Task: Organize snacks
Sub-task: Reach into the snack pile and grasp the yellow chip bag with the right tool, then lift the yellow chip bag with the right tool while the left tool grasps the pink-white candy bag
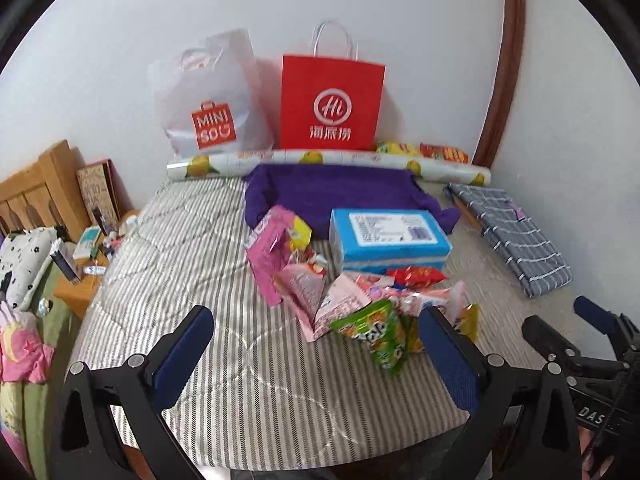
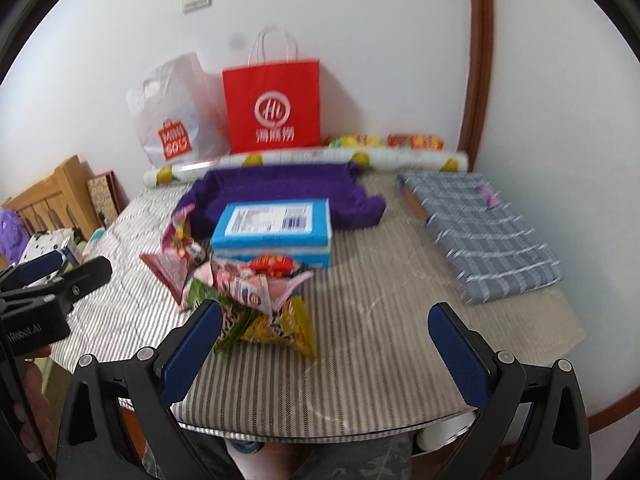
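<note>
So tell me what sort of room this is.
Probably a bedroom at home: a wooden headboard with a pillow at the left, and a table under a striped cloth against the wall, holding shopping bags and snack packets.

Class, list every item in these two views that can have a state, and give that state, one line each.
Left tongs: open, empty.
Right tongs: open, empty.
Snack packets: loose heap, unsorted.
Blue box: closed, lying flat.
Red paper bag: upright against the wall.
White plastic bag: standing, slumped.
Purple cloth: bunched behind the box.
Checked cloth: folded flat.
Lemon-print roll: rolled up.
</note>
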